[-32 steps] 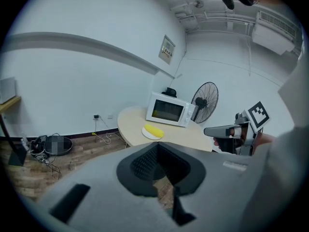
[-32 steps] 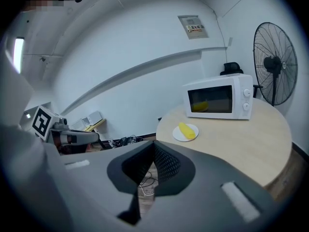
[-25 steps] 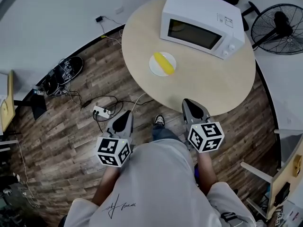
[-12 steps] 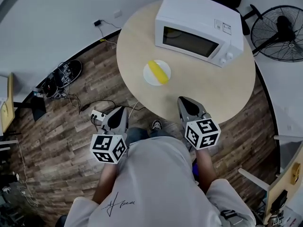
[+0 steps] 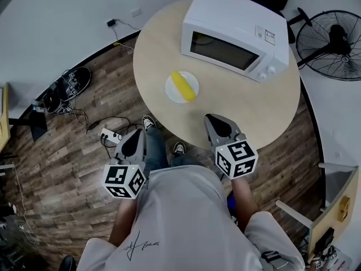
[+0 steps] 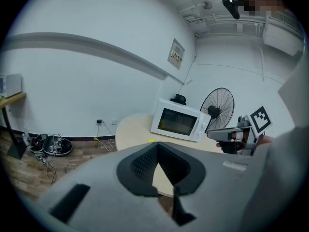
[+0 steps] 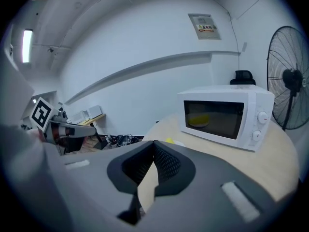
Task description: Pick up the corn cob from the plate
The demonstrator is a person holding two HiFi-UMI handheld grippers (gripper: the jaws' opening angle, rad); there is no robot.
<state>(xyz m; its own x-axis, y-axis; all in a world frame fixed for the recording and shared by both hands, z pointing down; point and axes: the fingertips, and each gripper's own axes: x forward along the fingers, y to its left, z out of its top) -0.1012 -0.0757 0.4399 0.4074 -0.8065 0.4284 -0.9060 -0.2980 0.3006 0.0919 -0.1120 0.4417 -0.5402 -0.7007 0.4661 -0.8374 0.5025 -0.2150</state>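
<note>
A yellow corn cob (image 5: 183,86) lies on a small white plate (image 5: 171,92) on the round beige table (image 5: 248,103), in front of the microwave. My right gripper (image 5: 216,123) hangs over the table's near edge, short of the plate, its jaws shut with nothing in them. My left gripper (image 5: 135,138) is over the wooden floor, left of the table, also shut and empty. In the right gripper view the corn cob (image 7: 169,140) peeks just past the closed right gripper (image 7: 153,144). In the left gripper view the left gripper (image 6: 158,146) points at the table's edge.
A white microwave (image 5: 234,33) stands at the back of the table. A black fan (image 5: 333,35) stands on the floor to the right. A power strip (image 5: 107,134), cables and shoes (image 5: 73,82) lie on the floor at left. The person's feet (image 5: 179,147) are by the table's edge.
The person has stepped nearer the table, so the plate now sits closer to both grippers. Both grippers shifted slightly left in the head view and stayed shut.
</note>
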